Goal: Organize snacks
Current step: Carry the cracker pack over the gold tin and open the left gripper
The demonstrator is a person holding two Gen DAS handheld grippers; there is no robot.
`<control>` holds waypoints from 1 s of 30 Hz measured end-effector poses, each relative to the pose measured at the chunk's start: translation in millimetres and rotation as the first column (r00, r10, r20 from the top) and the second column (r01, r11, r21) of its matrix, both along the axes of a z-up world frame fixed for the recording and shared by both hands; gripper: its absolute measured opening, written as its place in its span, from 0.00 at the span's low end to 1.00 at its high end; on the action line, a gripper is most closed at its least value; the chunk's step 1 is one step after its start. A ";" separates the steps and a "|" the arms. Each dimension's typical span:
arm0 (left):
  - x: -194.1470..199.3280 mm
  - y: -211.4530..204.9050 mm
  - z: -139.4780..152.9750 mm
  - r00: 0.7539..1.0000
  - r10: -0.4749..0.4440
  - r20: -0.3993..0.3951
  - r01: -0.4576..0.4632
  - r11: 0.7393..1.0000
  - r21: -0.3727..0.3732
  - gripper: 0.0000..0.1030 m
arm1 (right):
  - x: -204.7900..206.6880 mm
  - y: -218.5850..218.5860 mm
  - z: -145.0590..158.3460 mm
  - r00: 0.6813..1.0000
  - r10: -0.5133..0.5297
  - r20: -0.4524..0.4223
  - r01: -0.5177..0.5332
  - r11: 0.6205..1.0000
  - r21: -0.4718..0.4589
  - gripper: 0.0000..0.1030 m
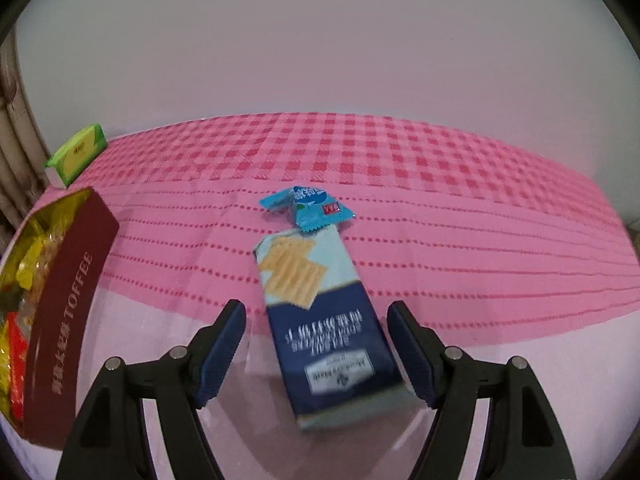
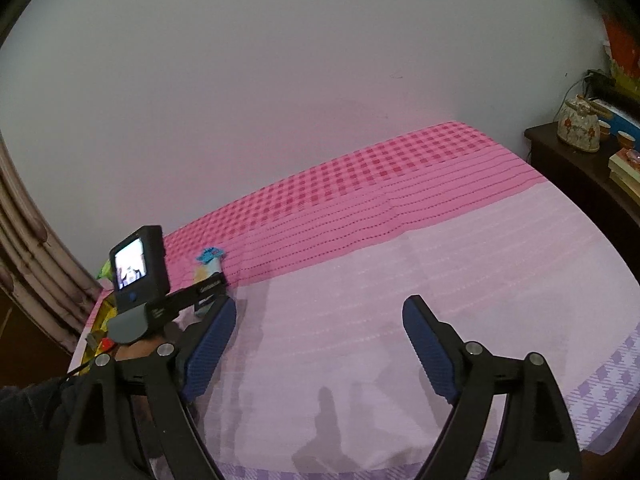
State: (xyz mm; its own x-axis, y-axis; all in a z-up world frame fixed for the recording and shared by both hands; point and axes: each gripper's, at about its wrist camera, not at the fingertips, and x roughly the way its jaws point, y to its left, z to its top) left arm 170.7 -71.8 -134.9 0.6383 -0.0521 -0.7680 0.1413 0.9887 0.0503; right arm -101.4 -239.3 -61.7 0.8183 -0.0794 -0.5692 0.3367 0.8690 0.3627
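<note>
A blue and pale cracker packet [image 1: 320,320] lies flat on the pink cloth, between the fingers of my open left gripper [image 1: 318,334], which touch nothing. A small turquoise candy wrapper [image 1: 308,206] lies just beyond its far end. A dark red toffee box [image 1: 60,320] full of yellow and red sweets stands at the left. My right gripper [image 2: 320,332] is open and empty over the pale cloth. In the right wrist view the left gripper's camera body [image 2: 138,270] hides most of the packet [image 2: 208,274].
A green and yellow packet [image 1: 76,152] lies at the far left by the wall. A dark side table [image 2: 580,176] with a teapot and books stands to the right of the cloth-covered surface [image 2: 440,280]. A wall closes the far side.
</note>
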 end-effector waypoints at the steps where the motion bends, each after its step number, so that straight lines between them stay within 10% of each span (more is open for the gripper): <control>1: 3.4 -2.3 -3.8 1.000 0.005 -0.012 -0.005 1.000 0.011 0.73 | 1.1 -0.5 -1.4 1.000 0.004 -0.002 -0.004 1.000 0.006 0.81; 4: 6.0 0.8 -7.5 1.000 0.018 -0.006 -0.018 1.000 -0.022 0.72 | 3.4 -2.0 -5.0 1.000 0.009 -0.012 -0.008 1.000 0.020 0.81; 7: 3.7 -0.9 -5.5 0.999 -0.016 -0.029 0.015 0.999 -0.039 0.52 | 1.9 -2.0 -4.7 1.000 0.007 -0.008 -0.007 1.000 0.019 0.81; 18: -57.4 1.4 48.8 0.987 -0.161 0.007 0.162 0.986 -0.050 0.52 | 4.5 16.4 6.2 0.999 0.043 0.011 -0.042 0.999 -0.022 0.81; 30: -69.5 45.0 139.4 0.983 -0.089 0.158 0.095 0.995 -0.027 0.51 | 2.2 38.2 15.0 0.996 0.090 0.024 -0.088 0.995 -0.054 0.82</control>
